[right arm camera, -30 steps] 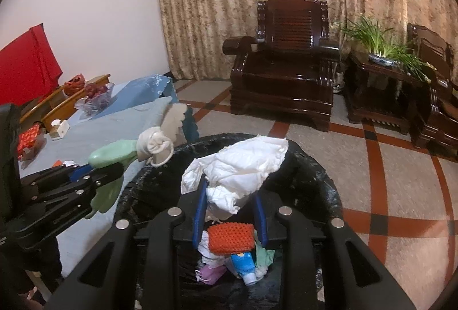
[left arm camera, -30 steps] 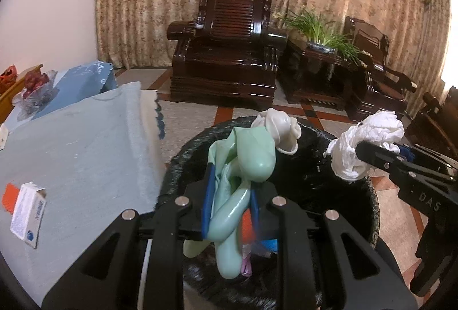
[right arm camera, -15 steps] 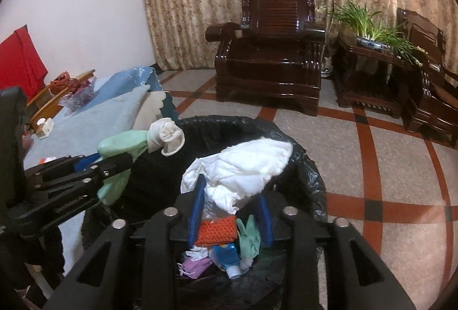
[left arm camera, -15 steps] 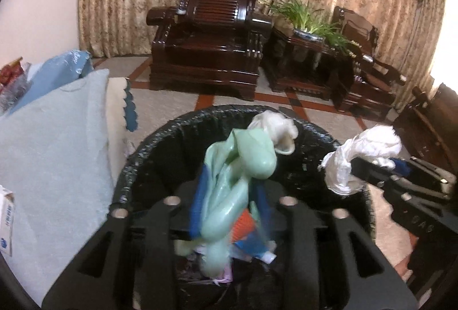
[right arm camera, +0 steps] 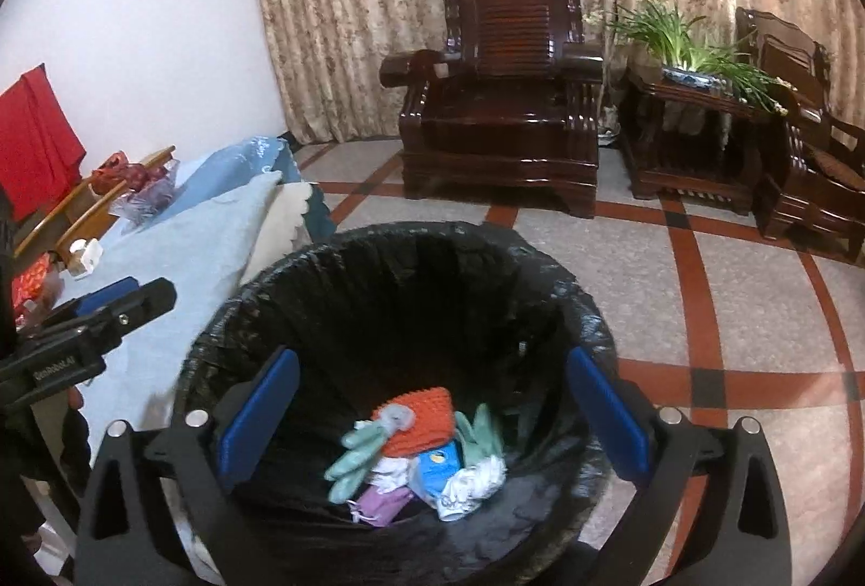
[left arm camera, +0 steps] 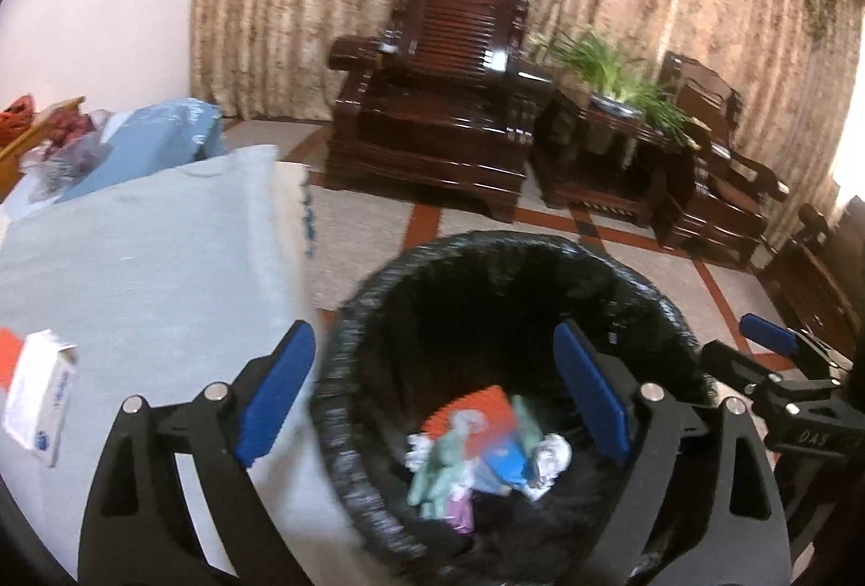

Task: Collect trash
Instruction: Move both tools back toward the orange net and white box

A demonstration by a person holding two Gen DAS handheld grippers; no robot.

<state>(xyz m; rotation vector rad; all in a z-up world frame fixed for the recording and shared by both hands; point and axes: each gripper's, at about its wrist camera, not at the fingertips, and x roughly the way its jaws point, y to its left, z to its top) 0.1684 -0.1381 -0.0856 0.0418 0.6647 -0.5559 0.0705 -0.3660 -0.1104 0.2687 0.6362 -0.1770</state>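
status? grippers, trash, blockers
Left gripper open, empty; right gripper open, empty. Green glove and white tissue in bin. Small box on table. Nothing blocking.

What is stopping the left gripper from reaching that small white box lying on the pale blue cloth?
Nothing visible. The left gripper is open and empty above the bin; the white box lies uncovered on the cloth to its left, with bare cloth between.

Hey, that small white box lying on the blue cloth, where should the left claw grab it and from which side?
Grip the small white box across its two long sides, coming down from above. It lies flat on the blue cloth, so its narrow width fits between the open left claw. Its far end flap looks open, so avoid pinching there.
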